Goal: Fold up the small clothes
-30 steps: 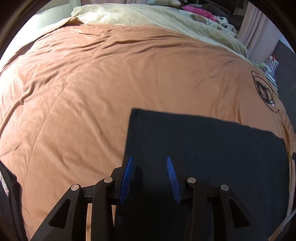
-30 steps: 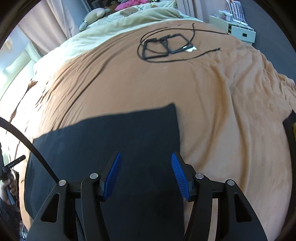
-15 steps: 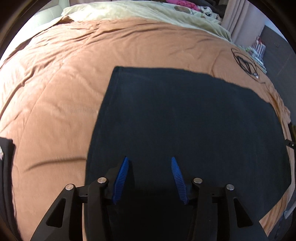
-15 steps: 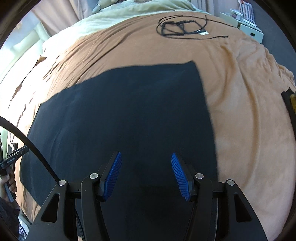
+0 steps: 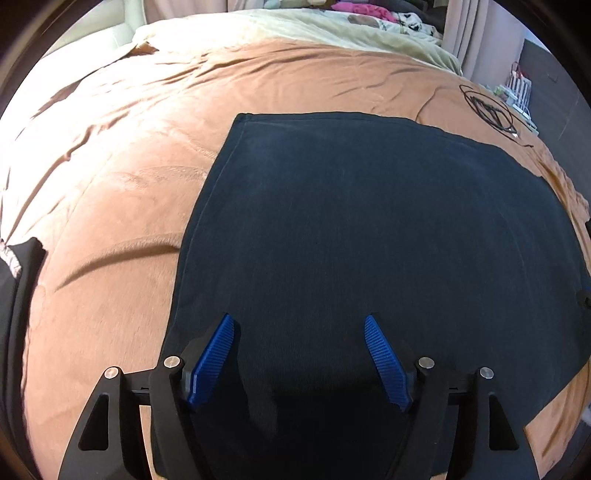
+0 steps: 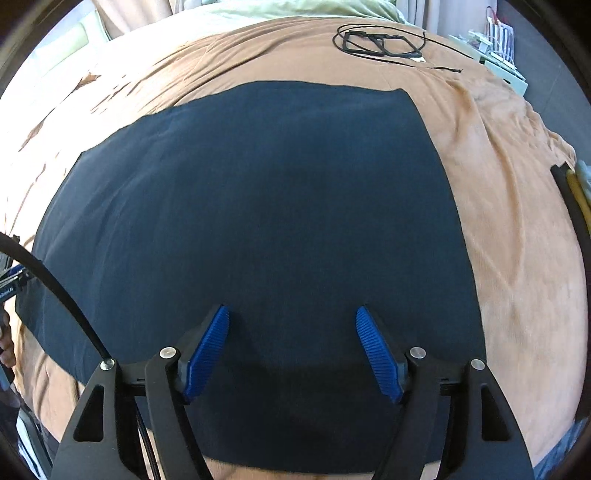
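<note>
A dark navy garment (image 5: pixel 369 229) lies flat and smooth on the orange-brown bed cover (image 5: pixel 110 177), spread as a wide rectangle. In the left wrist view my left gripper (image 5: pixel 299 321) hovers over the garment's near left part, its jaws opening, with only flat cloth showing below the blue pads. The same garment (image 6: pixel 266 206) fills the right wrist view, where my right gripper (image 6: pixel 291 312) hangs over its near right part, jaws also opening and gripping nothing. The garment's near edge runs under both grippers' bodies.
A coil of black cable with frames (image 6: pixel 380 42) lies on the cover beyond the garment. A pale green blanket (image 5: pixel 332 33) and soft toys sit at the bed's far end. A dark strap (image 5: pixel 18 280) hangs at the left; shelves (image 6: pixel 498 48) stand at the right.
Both grippers have pulled back toward the near edge of the bed, so much more of the garment shows. Both pairs of jaws now stand wider apart than before.
</note>
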The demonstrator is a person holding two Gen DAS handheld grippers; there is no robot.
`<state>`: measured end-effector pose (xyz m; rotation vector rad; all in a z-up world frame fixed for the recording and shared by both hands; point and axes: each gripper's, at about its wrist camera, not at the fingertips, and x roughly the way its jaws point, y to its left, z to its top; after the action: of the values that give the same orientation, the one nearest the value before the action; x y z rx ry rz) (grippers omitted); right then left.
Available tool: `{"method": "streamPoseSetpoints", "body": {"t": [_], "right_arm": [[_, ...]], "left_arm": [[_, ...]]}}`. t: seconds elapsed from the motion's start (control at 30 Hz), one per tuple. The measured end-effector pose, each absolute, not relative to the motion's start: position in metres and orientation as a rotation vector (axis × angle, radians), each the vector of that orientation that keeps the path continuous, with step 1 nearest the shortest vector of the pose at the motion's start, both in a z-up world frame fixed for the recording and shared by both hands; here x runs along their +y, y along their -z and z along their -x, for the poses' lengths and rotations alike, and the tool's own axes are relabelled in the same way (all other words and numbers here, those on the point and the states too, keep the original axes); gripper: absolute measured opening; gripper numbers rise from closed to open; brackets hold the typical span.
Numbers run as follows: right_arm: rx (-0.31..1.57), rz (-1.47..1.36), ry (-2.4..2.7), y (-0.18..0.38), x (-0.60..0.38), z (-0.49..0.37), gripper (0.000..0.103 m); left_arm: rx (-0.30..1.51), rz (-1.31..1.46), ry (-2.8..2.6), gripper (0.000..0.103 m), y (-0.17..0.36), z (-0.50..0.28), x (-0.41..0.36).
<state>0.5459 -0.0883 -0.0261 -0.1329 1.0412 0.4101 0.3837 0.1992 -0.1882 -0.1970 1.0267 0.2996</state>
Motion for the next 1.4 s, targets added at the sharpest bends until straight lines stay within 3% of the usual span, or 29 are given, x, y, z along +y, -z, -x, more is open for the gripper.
{"method": "streamPoseSetpoints", "body": {"t": [0.17, 0.53, 0.73, 0.83, 0.97, 1.07, 1.27, 1.4], "right_arm": [[1.021, 0.135, -0.402, 0.03, -0.092, -0.523, 0.071], [1.009, 0.113, -0.401, 0.035, -0.107, -0.471, 0.072], [1.023, 0.005, -0.421, 0.025, -0.139, -0.452, 0.072], [1.008, -0.087, -0.432, 0.022, -0.163, -0.437, 0.071], [0.997, -0.243, -0.456, 0.026, -0.198, -0.434, 0.054], [0.997, -0.368, -0.471, 0.032, -0.224, -0.433, 0.045], [1.003, -0.531, -0.448, 0.044, -0.259, -0.432, 0.035], [1.032, -0.626, -0.472, 0.055, -0.267, -0.436, 0.033]], "left_arm": [[1.041, 0.15, -0.303, 0.082, 0.191, -0.37, 0.188], [1.039, 0.183, -0.266, 0.083, 0.195, -0.323, 0.184], [1.023, 0.264, -0.239, 0.081, 0.182, -0.293, 0.198], [0.993, 0.318, -0.252, 0.075, 0.171, -0.283, 0.213], [0.97, 0.391, -0.269, 0.06, 0.164, -0.271, 0.234], [0.949, 0.459, -0.285, 0.056, 0.162, -0.265, 0.248], [0.95, 0.586, -0.301, 0.045, 0.171, -0.261, 0.262], [0.98, 0.658, -0.314, 0.044, 0.183, -0.261, 0.265]]}}
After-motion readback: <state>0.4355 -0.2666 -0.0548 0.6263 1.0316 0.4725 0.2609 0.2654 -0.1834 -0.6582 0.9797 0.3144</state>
